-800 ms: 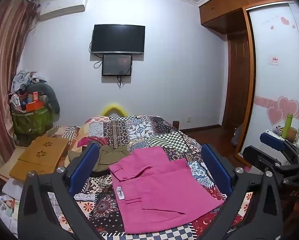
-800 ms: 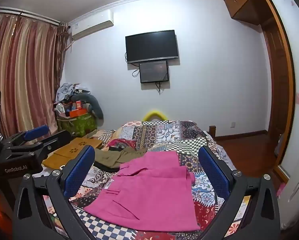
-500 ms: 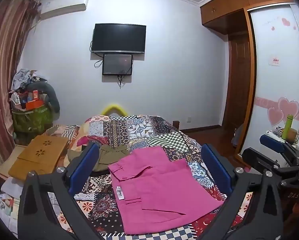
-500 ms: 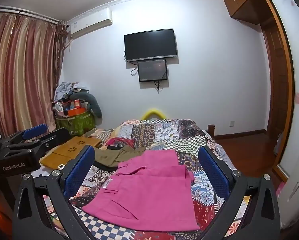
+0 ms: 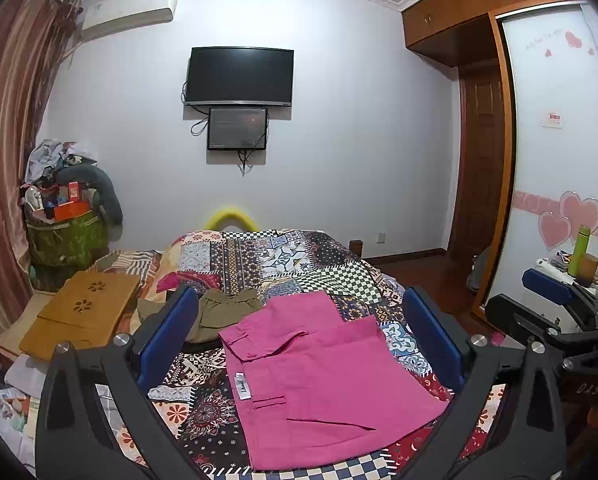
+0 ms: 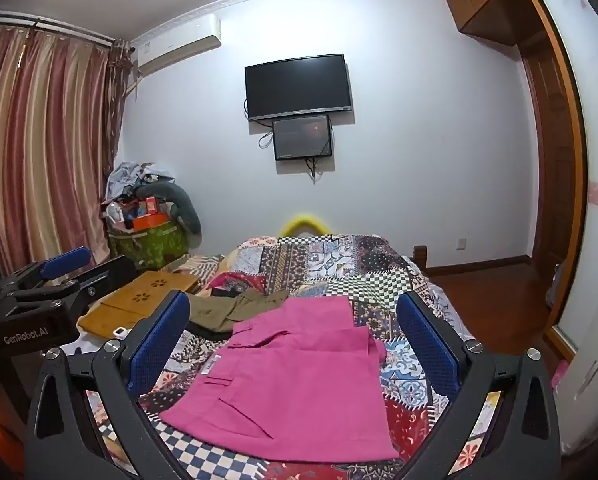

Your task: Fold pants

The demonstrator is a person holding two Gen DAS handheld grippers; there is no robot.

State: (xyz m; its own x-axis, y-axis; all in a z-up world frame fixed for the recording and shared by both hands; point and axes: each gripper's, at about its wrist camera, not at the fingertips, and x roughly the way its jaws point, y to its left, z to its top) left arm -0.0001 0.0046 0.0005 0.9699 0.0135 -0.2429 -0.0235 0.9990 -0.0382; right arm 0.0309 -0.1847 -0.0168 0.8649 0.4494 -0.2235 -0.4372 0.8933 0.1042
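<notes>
Both grippers are up off the bed right now, so this looks like the moment to line up the next fold, or to decide it's done. The left gripper (image 5: 299,340) has its jaws spread wide with nothing between them, and the right gripper (image 6: 293,338) is the same: wide, empty, hanging over the near edge of the pink pants (image 5: 319,376).

The pants are the landmark here. They lie flat on the patchwork quilt (image 5: 267,256), already doubled over into a short rectangle, with the waistband and a small white tag (image 5: 242,387) on their left side. My read is that they're at least one fold in. If another fold is wanted, I'd come down on the two near corners together, pinch only the top layers you mean to move, and carry them toward the far edge at the same pace so the stack doesn't skew. Cotton like this probably slides on the quilt, so lift a bit before travelling rather than dragging.

Just beyond the pants' far-left corner sits a crumpled olive garment (image 5: 223,312). It's close enough that a sloppy fold could land on it, so keep the far edge short of that. Left of the pants there's a wooden lap tray (image 5: 83,312). Way behind everything, the TV (image 5: 239,76) hangs on the wall.
</notes>
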